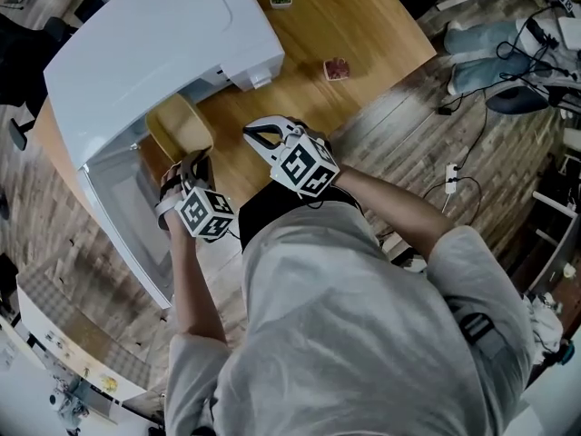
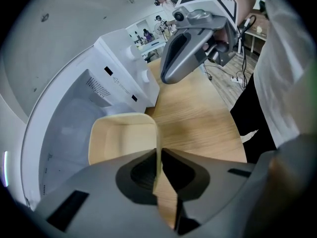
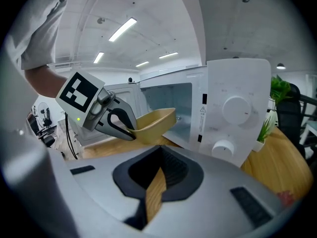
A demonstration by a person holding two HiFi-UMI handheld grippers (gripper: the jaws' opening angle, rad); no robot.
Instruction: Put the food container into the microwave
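Food container point(image 1: 180, 125), a shallow beige tub with rounded corners and a smooth matte wall, is being held tilted at the open mouth of the glossy white microwave point(image 1: 154, 44). Its thin near rim is being pinched between the fingers of the left gripper point(image 2: 157, 155). The right gripper point(image 3: 157, 182) is being held just beside it over the wood-grain table point(image 1: 363, 25). Its fingers are being kept almost together on nothing, with only a narrow slit of grain showing between them.
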